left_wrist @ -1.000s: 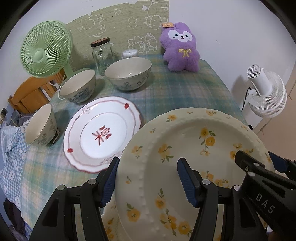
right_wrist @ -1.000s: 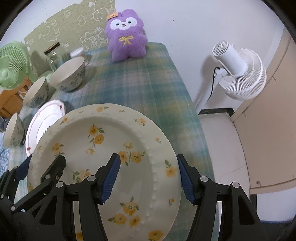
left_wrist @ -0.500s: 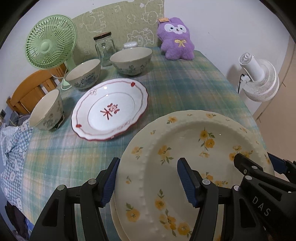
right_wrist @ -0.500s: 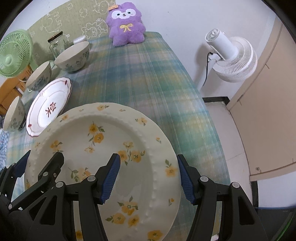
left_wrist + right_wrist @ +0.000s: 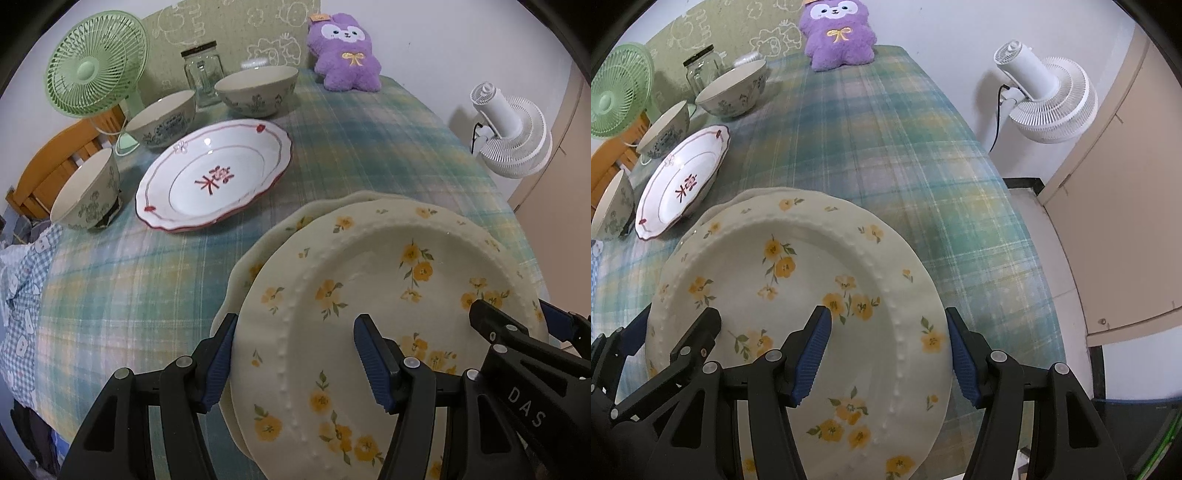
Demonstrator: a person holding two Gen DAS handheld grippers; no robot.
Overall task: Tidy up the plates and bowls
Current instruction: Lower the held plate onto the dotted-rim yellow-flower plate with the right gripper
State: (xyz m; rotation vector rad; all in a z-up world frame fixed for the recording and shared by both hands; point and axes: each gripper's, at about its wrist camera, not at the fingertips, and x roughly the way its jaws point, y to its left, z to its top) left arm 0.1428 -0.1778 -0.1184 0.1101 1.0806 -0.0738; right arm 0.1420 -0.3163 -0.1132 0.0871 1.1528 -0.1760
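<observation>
A cream plate with yellow flowers (image 5: 373, 295) is held between both grippers, just above a second cream flowered plate (image 5: 295, 221) that lies on the table near the front. My left gripper (image 5: 295, 354) clamps the held plate's left rim. My right gripper (image 5: 886, 350) clamps its right rim (image 5: 923, 325). A white plate with red trim (image 5: 214, 177) lies further back on the left. Three patterned bowls stand around it: one at the left (image 5: 86, 192), one behind (image 5: 162, 118), one at the back (image 5: 258, 88).
A green desk fan (image 5: 96, 62), a glass jar (image 5: 201, 74) and a purple plush toy (image 5: 345, 51) stand along the back of the plaid tablecloth (image 5: 369, 147). A white floor fan (image 5: 1045, 96) stands beyond the table's right edge. A wooden chair (image 5: 48, 162) is at the left.
Both grippers have carried the flowered plate back toward the near edge and down, over the second flowered plate that now shows beneath it. The red-trimmed plate and bowls look farther away.
</observation>
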